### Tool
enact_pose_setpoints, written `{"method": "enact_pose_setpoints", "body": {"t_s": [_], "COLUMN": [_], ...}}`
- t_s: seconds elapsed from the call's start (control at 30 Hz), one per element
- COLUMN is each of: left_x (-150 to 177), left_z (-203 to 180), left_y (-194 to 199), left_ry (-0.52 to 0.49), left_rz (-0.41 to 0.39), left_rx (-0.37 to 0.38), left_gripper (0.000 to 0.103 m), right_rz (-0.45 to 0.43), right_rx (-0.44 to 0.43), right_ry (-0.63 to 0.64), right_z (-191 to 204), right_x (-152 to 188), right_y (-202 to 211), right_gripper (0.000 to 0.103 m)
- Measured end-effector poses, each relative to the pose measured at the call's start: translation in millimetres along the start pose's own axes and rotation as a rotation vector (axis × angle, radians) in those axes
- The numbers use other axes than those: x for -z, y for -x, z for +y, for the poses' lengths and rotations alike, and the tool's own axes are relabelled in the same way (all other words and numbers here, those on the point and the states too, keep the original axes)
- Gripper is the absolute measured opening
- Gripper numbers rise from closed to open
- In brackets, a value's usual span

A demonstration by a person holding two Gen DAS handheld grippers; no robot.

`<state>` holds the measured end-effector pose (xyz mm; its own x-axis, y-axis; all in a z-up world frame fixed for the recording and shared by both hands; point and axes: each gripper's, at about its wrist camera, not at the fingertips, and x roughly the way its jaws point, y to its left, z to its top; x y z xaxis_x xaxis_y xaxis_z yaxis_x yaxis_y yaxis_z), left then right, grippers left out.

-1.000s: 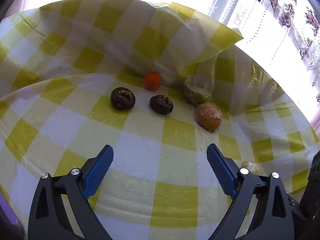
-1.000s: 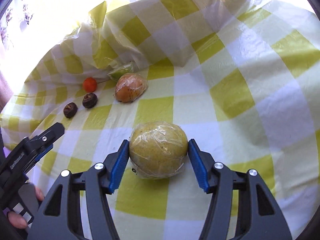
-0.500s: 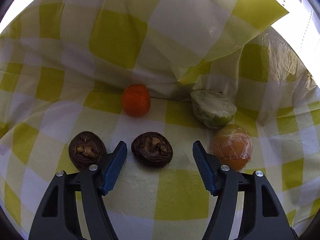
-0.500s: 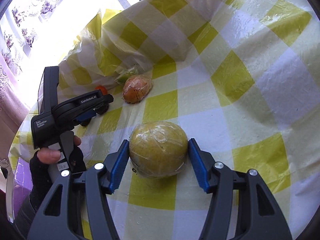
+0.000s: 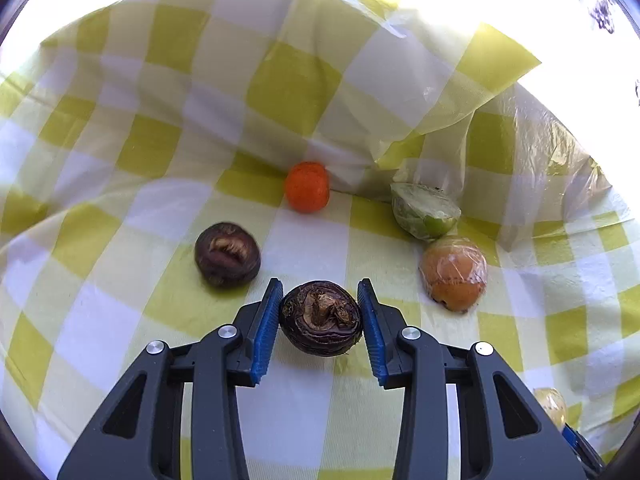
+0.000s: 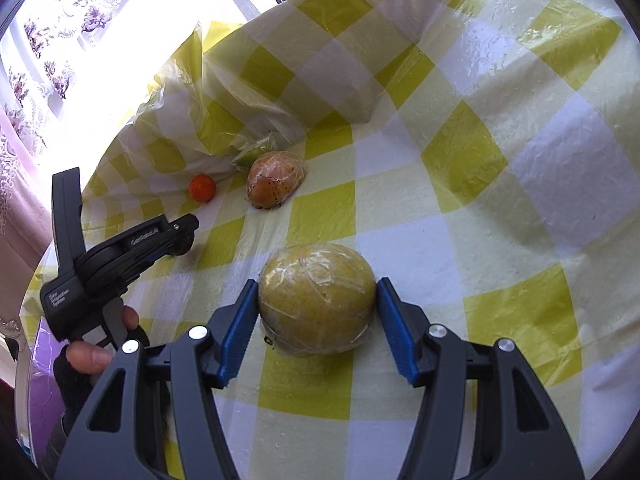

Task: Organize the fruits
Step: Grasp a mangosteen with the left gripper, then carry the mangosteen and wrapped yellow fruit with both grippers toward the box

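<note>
with both tools resting low over the yellow-and-white checked tablecloth (image 5: 304,248), each one has a fruit between its blue pads.

left gripper (image 5: 320,320): the jaws have just been closing, and a dark brown wrinkled fruit (image 5: 320,322) sits between them. the pads (image 5: 266,332) now lie against both of its sides, so the tool is clenched on it. the fruit is at cloth level, close to the camera.

right gripper (image 6: 318,314): the jaws stand on either side of a large yellow fruit wrapped in clear film (image 6: 316,298), which rests on the cloth. the left pad (image 6: 236,328) touches the wrap; at the right pad contact looks very close, and the tool reads as grasping the fruit.

in the right wrist view the left tool appears to the left, held by a hand in a dark fingerless glove (image 6: 86,356).

further out, left wrist view:
- a second dark brown fruit (image 5: 227,255) lies just left of the held one, apart from it.
- an orange-brown fruit in clear film (image 5: 454,272) lies to the right.
- a cut green fruit in film (image 5: 425,210) sits just behind it, nearly touching.
- a small orange fruit (image 5: 307,192) lies farthest back, at the foot of the raised cloth fold.

behind the fold, a bright window with a flowered curtain (image 6: 48,64) is visible.
</note>
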<state>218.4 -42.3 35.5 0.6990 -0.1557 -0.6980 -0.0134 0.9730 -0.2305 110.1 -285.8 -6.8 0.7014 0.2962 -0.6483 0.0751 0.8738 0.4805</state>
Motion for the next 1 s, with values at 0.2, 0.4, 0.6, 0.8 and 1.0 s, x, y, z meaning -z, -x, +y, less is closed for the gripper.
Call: {"method": "enact_pose_setpoints", "body": {"t_s": [0.2,0.4,0.6,0.8,1.0], "left_x": [50.2,108.0,146.2,161.4,168.9], "left_z": [31.0,35.2,54.7,57.7,60.5], "left_y": [49.4,100.9,140.4,157.9,171.5], "left_ry": [0.156,0.101,0.108,0.07,0.029], "left_rz": [0.037,0.031,0.021,-0.002,-0.031], "left_rx": [0.059,0.07,0.1,0.105,0.104], "left_gripper": [0.037,0.037,0.037,0.037,0.037], "right_rz": [-0.002,-0.005,-0.004,-0.009,0.021], "right_rx": [0.002,0.004,0.001,-0.01,-0.003], "right_ry": [-0.008,-0.011,-0.011,0.023,0.013], "right_z": [0.3,-0.5,-1.1,6.3,26.3], "right_x": [-0.6,-0.9,-2.0,2.9,42.5], "right_y": [0.5,1.5,0.6,4.8,27.4], "right_gripper": [0.06,0.06,0.06,0.06,0.06]}}
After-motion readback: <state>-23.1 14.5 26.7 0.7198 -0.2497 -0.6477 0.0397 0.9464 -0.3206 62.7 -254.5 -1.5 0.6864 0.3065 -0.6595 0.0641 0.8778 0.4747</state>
